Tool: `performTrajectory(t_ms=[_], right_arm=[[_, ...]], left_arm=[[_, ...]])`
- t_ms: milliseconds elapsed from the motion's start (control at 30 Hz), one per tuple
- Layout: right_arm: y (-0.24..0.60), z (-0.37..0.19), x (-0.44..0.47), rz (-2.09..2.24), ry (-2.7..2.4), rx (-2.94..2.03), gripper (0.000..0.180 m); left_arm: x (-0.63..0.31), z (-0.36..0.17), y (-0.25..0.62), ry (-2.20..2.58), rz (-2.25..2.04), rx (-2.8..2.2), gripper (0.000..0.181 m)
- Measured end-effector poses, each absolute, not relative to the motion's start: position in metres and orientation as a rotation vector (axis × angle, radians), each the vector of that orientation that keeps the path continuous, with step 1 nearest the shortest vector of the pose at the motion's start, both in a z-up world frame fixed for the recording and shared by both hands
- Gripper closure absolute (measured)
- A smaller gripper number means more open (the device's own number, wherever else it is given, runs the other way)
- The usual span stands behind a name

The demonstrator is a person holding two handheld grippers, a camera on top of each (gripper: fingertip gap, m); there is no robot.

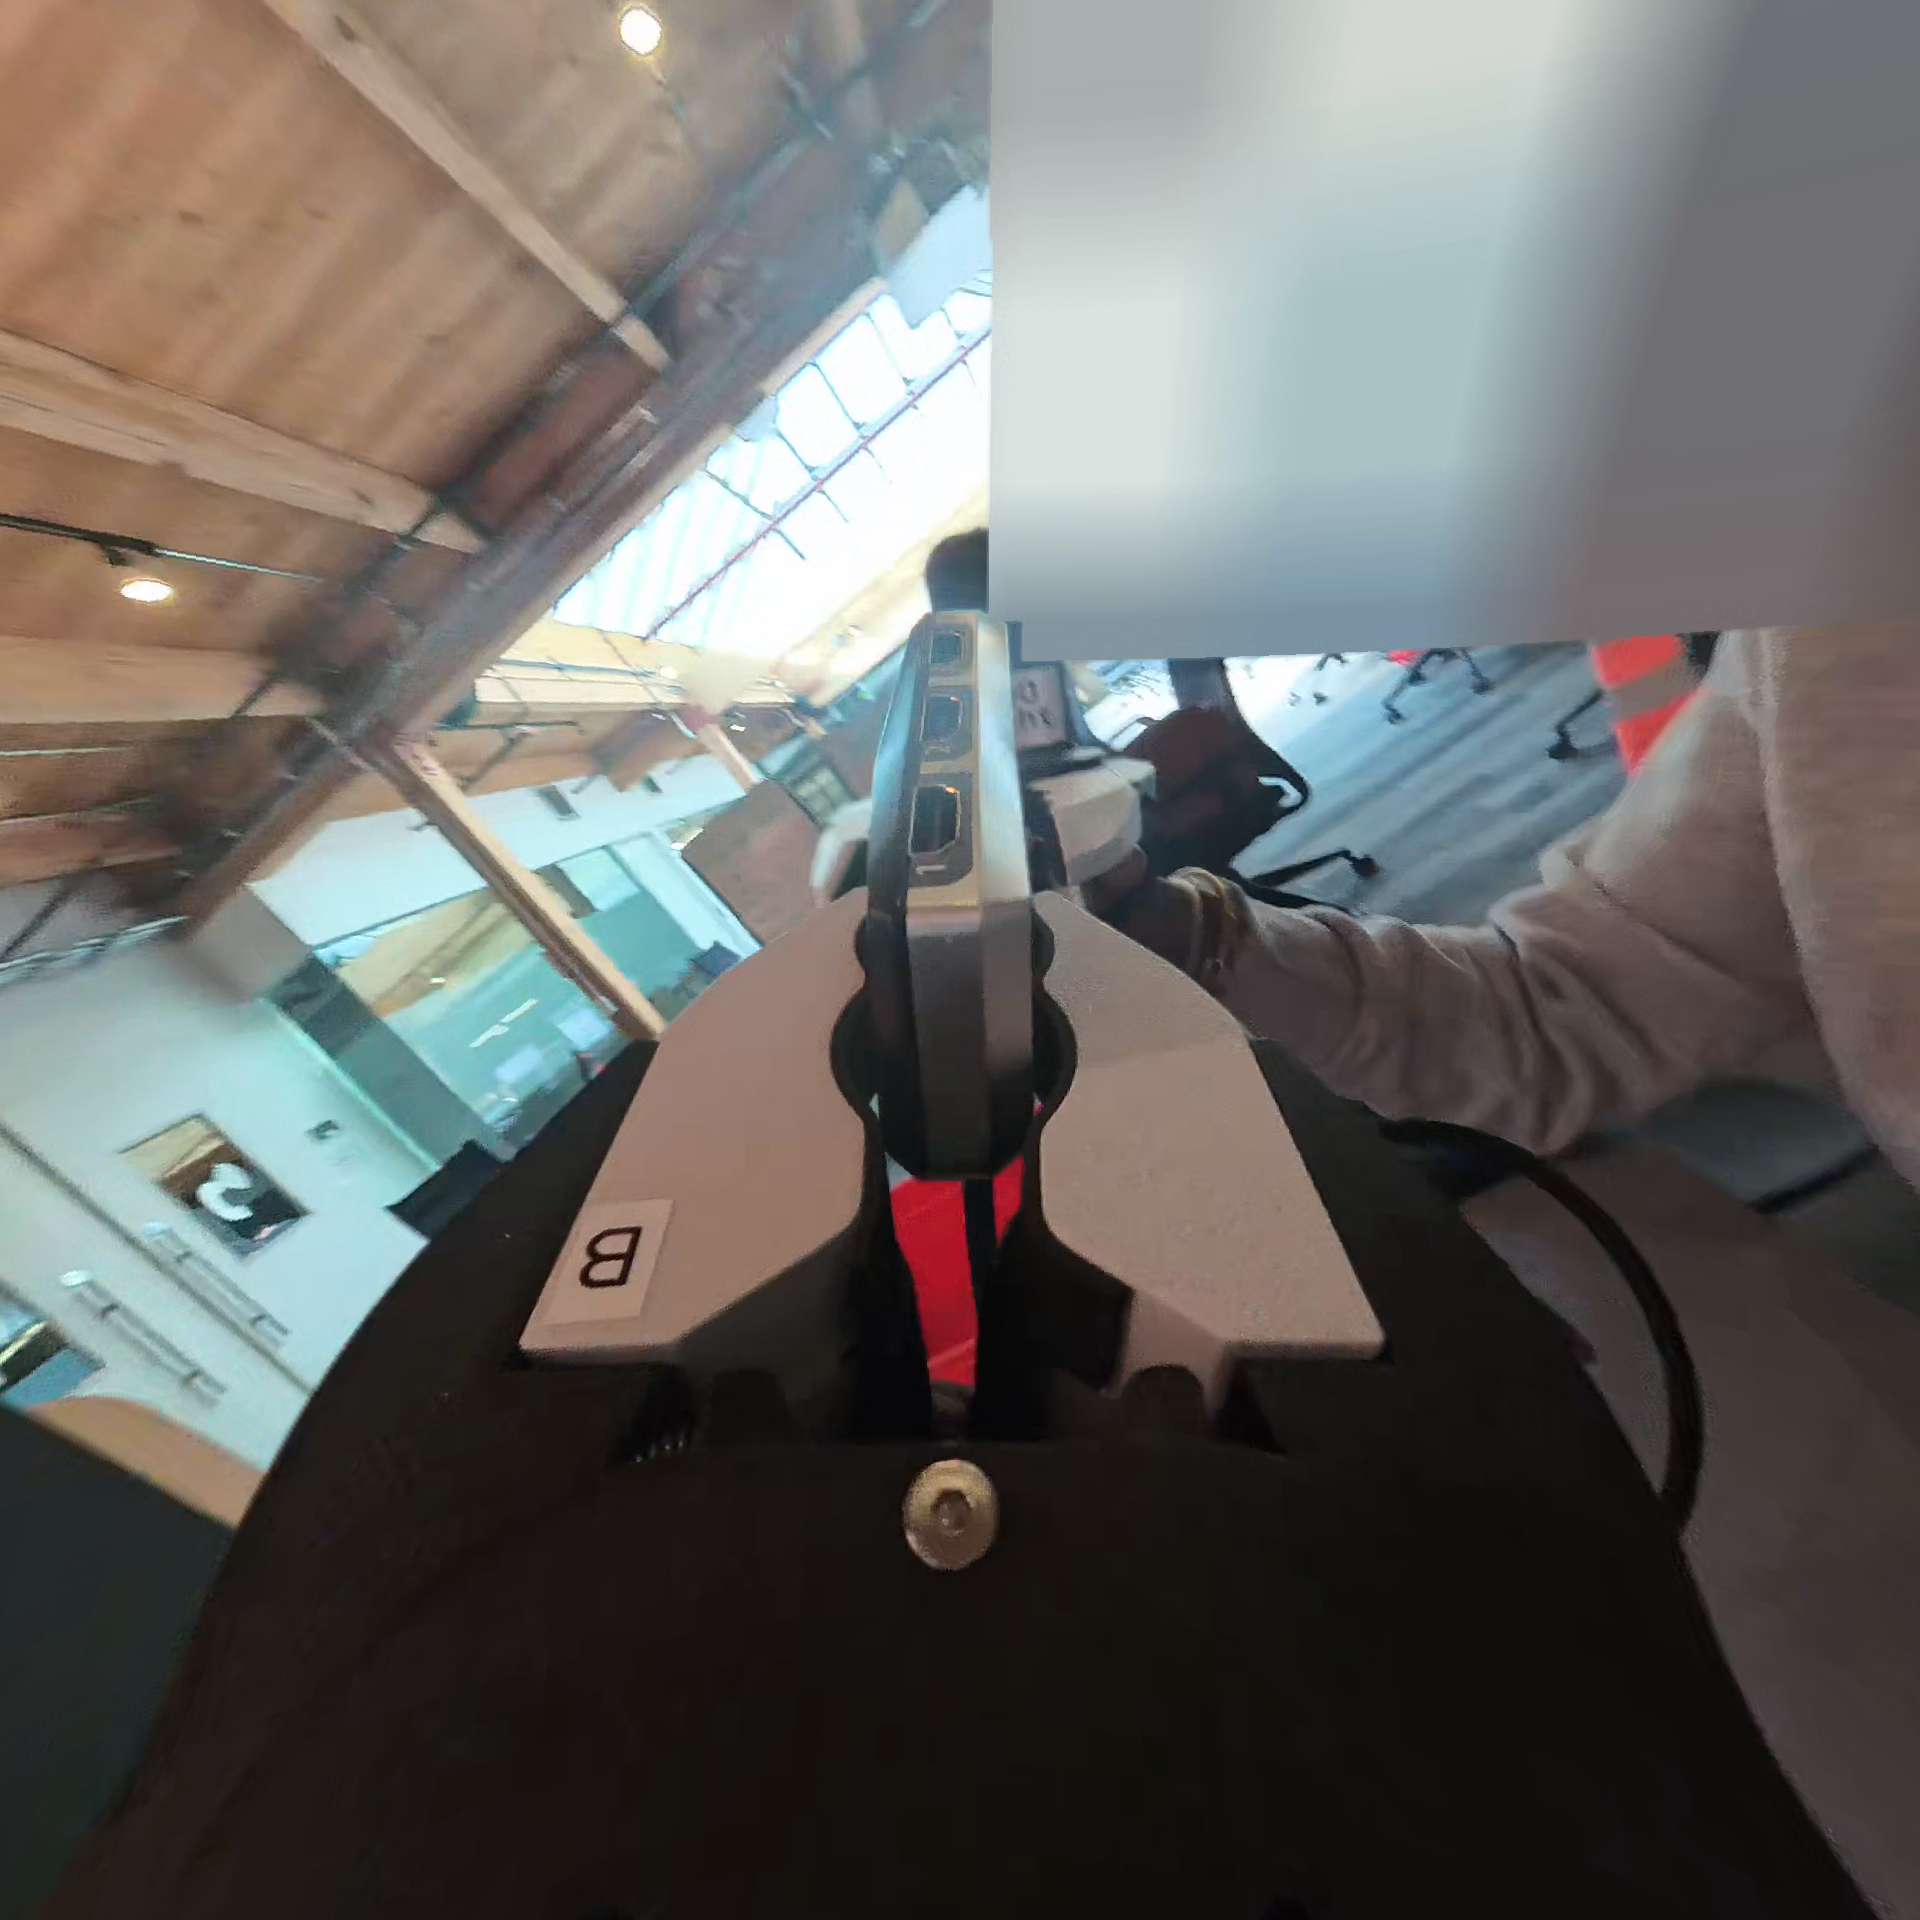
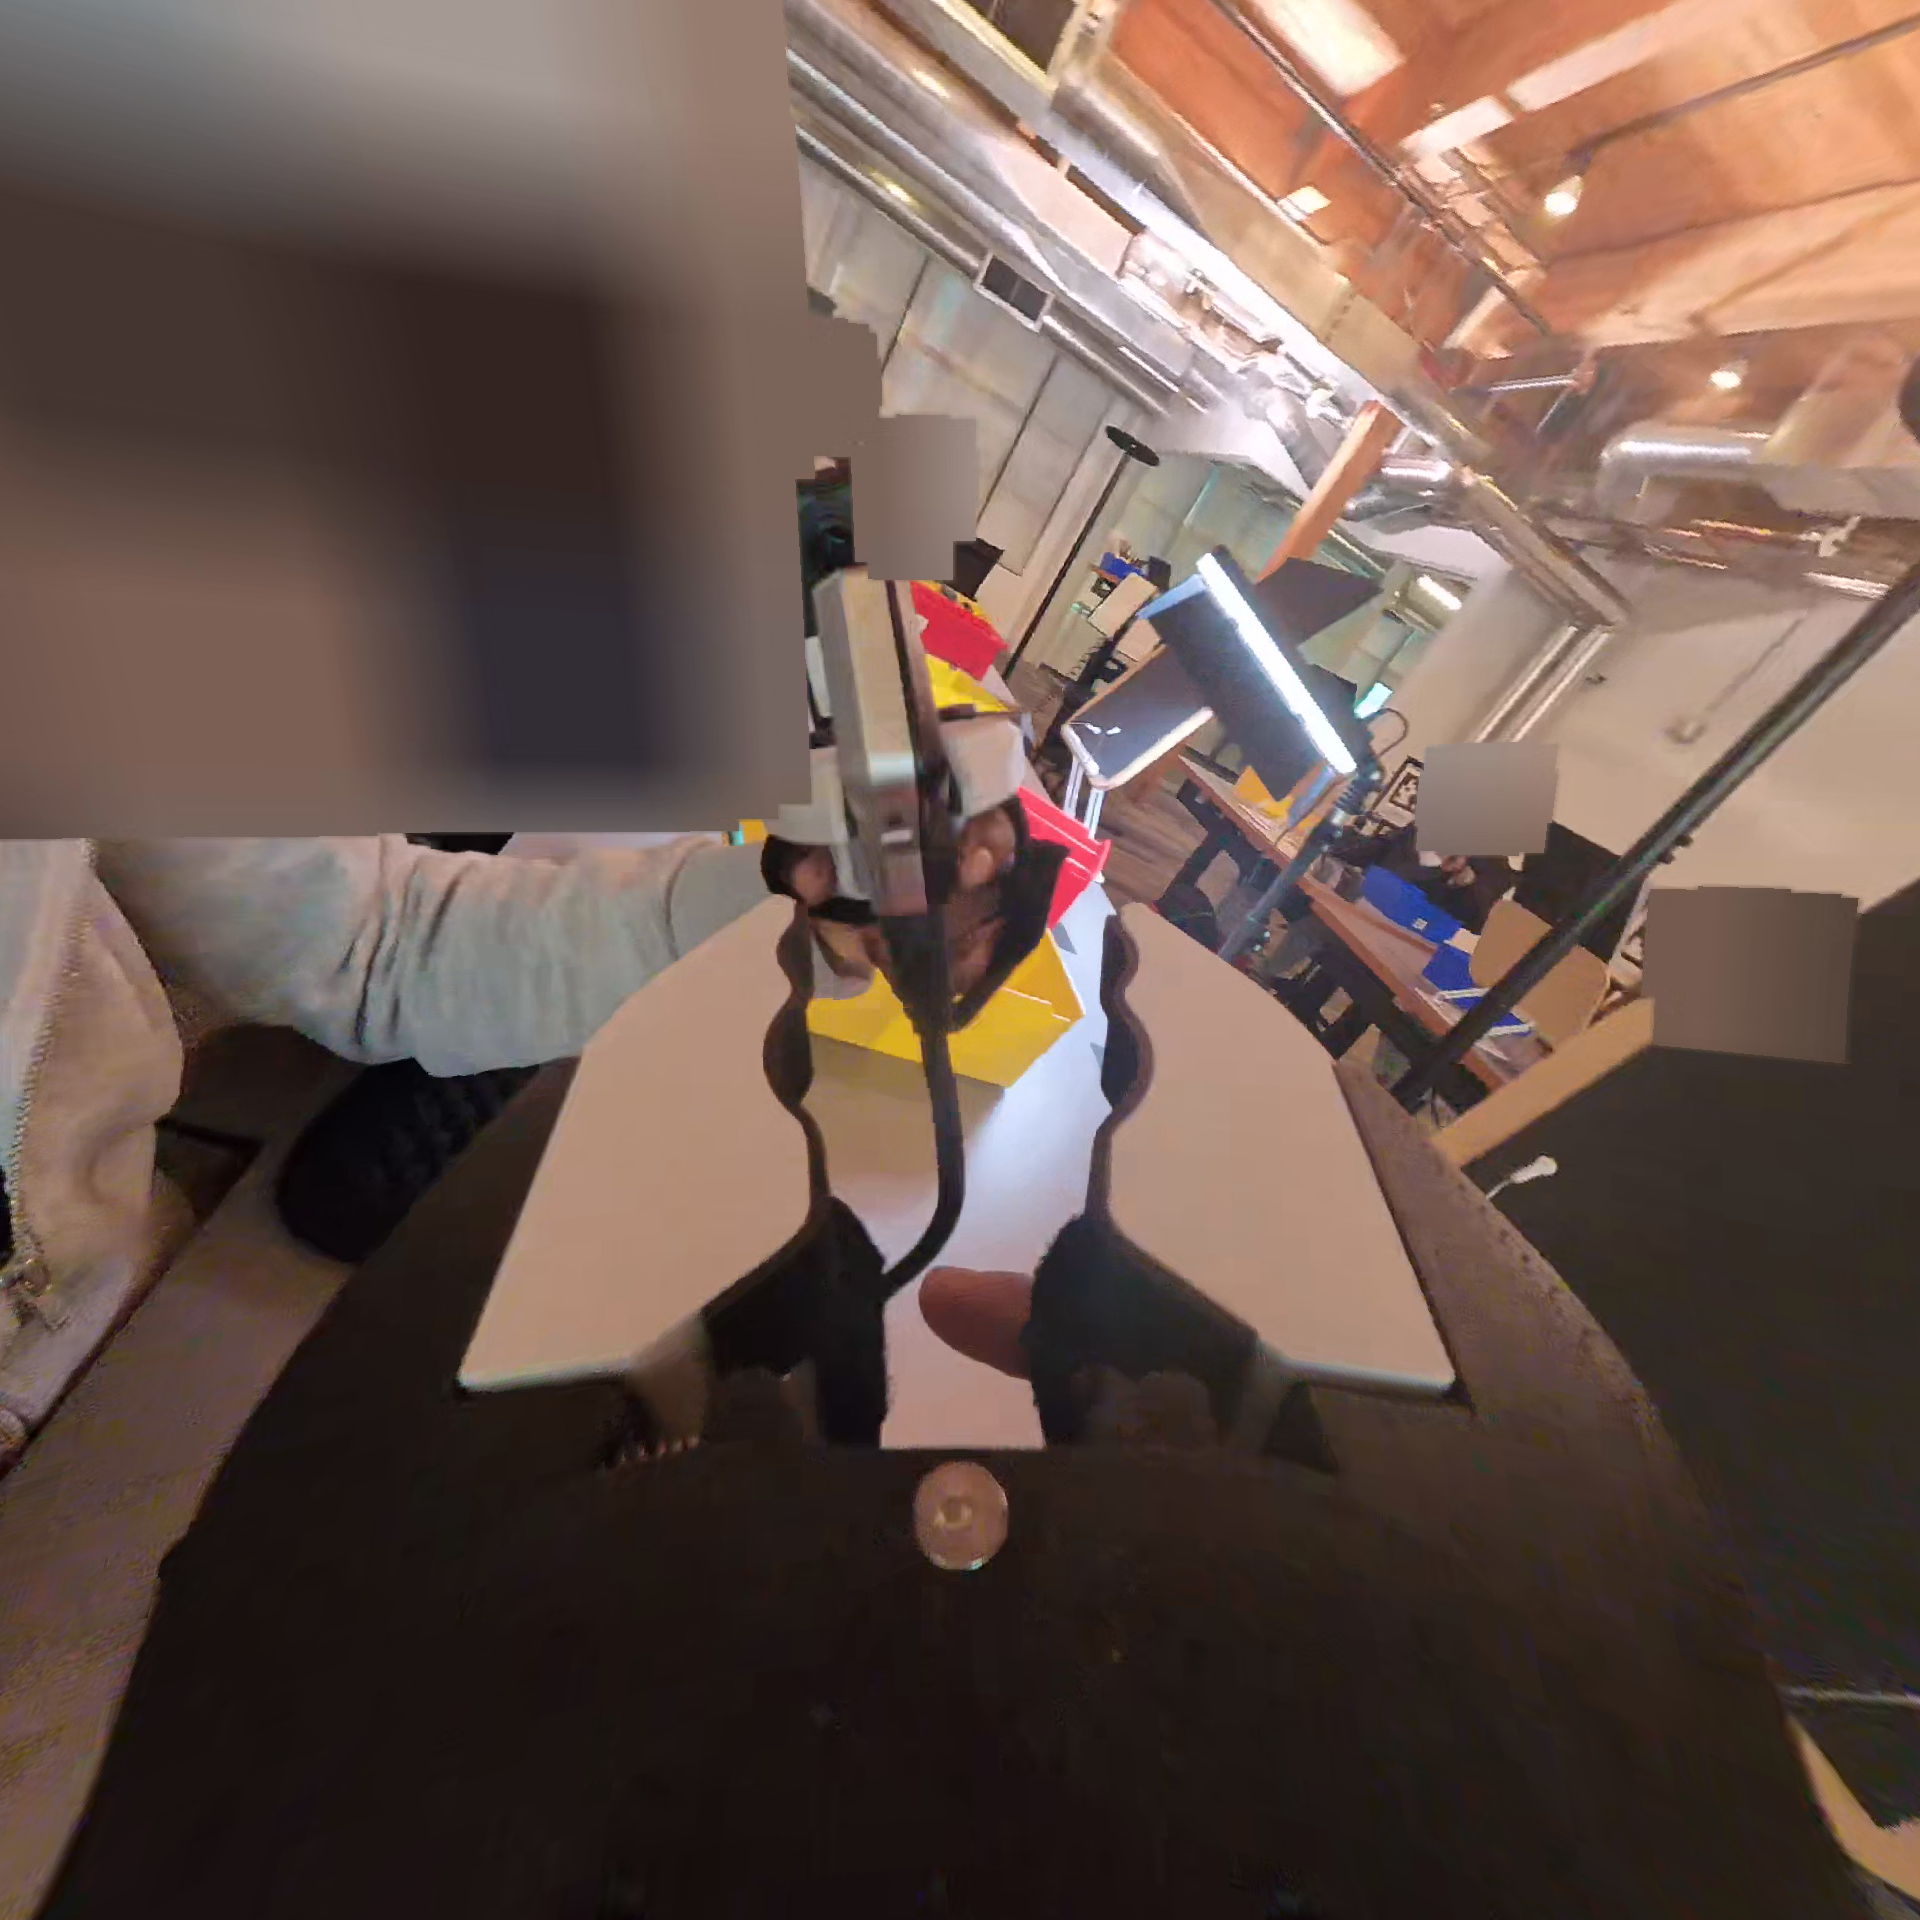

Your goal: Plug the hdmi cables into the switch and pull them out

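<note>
My left gripper [image 1: 951, 935] is shut on the silver HDMI switch [image 1: 961, 997] and holds it upright in the air. The ports [image 1: 938, 823] on its narrow edge are empty. A black cable [image 1: 977, 1278] hangs from the switch between my fingers. In the right wrist view the switch [image 2: 868, 707] is farther off, held by the left gripper [image 2: 904, 821] in a gloved hand. A black cable [image 2: 940, 1091] runs down from it through the wide gap of my right gripper [image 2: 956, 935], which is open and empty. The right gripper [image 1: 1081, 821] also shows behind the switch.
Yellow bins [image 2: 935, 1023] and red bins [image 2: 1065, 852] sit on a white table [image 2: 997, 1164] below the switch. A lit light panel [image 2: 1273, 665] on a stand, a slanted black pole [image 2: 1621, 862] and tables with blue bins [image 2: 1408, 914] are to the right. A person's grey sleeve [image 1: 1507, 987] reaches across.
</note>
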State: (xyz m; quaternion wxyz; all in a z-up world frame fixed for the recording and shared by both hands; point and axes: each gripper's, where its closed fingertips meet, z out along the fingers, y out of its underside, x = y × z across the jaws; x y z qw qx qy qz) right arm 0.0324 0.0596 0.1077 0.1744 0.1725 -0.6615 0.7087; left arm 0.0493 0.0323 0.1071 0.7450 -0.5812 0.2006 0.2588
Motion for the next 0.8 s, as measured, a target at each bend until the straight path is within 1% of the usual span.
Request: performTrajectory(t_ms=[100, 200, 233, 300, 367, 400, 433, 467, 533, 600, 667, 800], right_arm=[[0.043, 0.101, 0.047, 1.995, -1.884, 0.554, 0.128], [0.033, 0.087, 0.055, 1.924, -1.928, 0.632, 0.145], [0.030, 0.083, 0.056, 1.888, -1.935, 0.658, 0.154], [0.028, 0.080, 0.050, 1.799, -1.900, 0.651, 0.159], [0.026, 0.077, 0.041, 1.691, -1.870, 0.651, 0.159], [0.025, 0.075, 0.035, 1.634, -1.835, 0.651, 0.159], [0.023, 0.074, 0.027, 1.558, -1.784, 0.641, 0.159], [0.022, 0.073, 0.017, 1.466, -1.721, 0.622, 0.159], [0.022, 0.073, -0.004, 1.260, -1.555, 0.586, 0.159], [0.021, 0.069, -0.019, 1.072, -1.403, 0.600, 0.159], [0.014, 0.051, -0.030, 0.929, -1.346, 0.664, 0.159], [-0.008, -0.011, -0.050, 0.842, -1.518, 0.776, 0.158]], left_arm=[[0.050, 0.084, 0.045, 0.488, 0.522, -1.371, 0.159], [0.049, 0.072, 0.050, 0.504, 0.515, -1.431, 0.159], [0.047, 0.068, 0.050, 0.503, 0.522, -1.453, 0.159], [0.040, 0.066, 0.049, 0.484, 0.556, -1.471, 0.159], [0.029, 0.062, 0.047, 0.433, 0.572, -1.513, 0.158], [0.021, 0.062, 0.043, 0.397, 0.590, -1.519, 0.155], [0.015, 0.065, 0.038, 0.367, 0.612, -1.504, 0.144], [0.008, 0.070, 0.029, 0.331, 0.637, -1.476, 0.132], [-0.007, 0.091, 0.003, 0.223, 0.708, -1.370, 0.124], [-0.015, 0.121, -0.032, 0.105, 0.776, -1.194, 0.123], [-0.016, 0.148, -0.070, 0.009, 0.850, -1.010, 0.123], [-0.009, 0.186, -0.145, -0.187, 1.060, -0.750, 0.127]])
